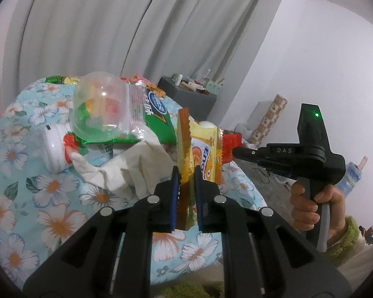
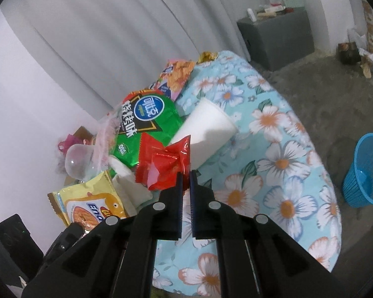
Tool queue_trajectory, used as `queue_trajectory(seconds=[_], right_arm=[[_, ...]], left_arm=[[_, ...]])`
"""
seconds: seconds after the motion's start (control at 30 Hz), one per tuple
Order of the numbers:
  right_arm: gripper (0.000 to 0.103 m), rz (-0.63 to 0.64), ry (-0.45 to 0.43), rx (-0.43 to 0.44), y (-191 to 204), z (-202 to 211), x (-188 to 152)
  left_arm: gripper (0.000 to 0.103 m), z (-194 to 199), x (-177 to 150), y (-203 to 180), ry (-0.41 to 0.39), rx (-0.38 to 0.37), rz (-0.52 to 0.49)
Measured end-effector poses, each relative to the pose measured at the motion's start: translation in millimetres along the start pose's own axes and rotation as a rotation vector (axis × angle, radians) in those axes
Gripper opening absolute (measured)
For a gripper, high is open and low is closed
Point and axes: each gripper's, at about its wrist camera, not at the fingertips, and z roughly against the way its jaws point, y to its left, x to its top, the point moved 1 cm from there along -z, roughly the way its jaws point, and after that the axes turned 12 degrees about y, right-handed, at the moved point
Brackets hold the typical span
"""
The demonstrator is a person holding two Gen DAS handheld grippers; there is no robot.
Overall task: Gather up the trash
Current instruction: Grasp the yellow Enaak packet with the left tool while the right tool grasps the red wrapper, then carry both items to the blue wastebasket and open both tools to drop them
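Note:
My left gripper (image 1: 187,173) is shut on a yellow-orange snack wrapper (image 1: 186,146), held edge-on above the floral-cloth table (image 1: 49,198). The same wrapper shows in the right wrist view (image 2: 87,203). My right gripper (image 2: 185,175) is shut on a red foil wrapper (image 2: 164,164), lifted over the table. The right gripper also shows in the left wrist view (image 1: 236,152), with the red wrapper (image 1: 230,146) at its tip. A green snack bag (image 2: 146,124), white paper cup (image 2: 206,129), clear plastic dome (image 1: 99,106) and crumpled tissue (image 1: 126,166) lie on the table.
A blue plastic basket (image 2: 365,171) stands on the floor to the right of the table. A grey cabinet (image 2: 278,39) with small items stands behind, by white curtains. A strawberry-print white cup (image 1: 57,149) lies at the table's left. The floral tablecloth (image 2: 273,173) drapes over the table edge.

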Motion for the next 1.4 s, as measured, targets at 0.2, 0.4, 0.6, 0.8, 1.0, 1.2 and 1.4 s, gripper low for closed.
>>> queue_trajectory(seconds=[0.2, 0.4, 0.6, 0.8, 1.0, 1.2, 1.4], right_arm=[[0.005, 0.000, -0.051, -0.017, 3, 17, 3], [0.005, -0.005, -0.119, -0.050, 3, 41, 2], [0.005, -0.024, -0.167, -0.074, -6, 62, 0], [0.005, -0.047, -0.202, -0.084, -19, 79, -3], [0.005, -0.094, -0.266, -0.074, -44, 101, -9], [0.005, -0.189, -0.342, -0.102, -89, 135, -28], [0.005, -0.344, -0.428, -0.176, -157, 172, -53]], left_arm=[[0.010, 19, 0, -2, -0.050, 0.008, 0.002], [0.010, 30, -1, -7, -0.072, 0.011, -0.001], [0.010, 33, -2, -13, -0.083, 0.006, -0.018], [0.010, 32, -1, -22, -0.082, 0.015, -0.040], [0.010, 26, 18, -38, -0.058, 0.003, -0.095], [0.010, -9, 51, -74, 0.028, -0.073, -0.170], [0.010, -97, 78, -137, 0.252, -0.226, -0.210]])
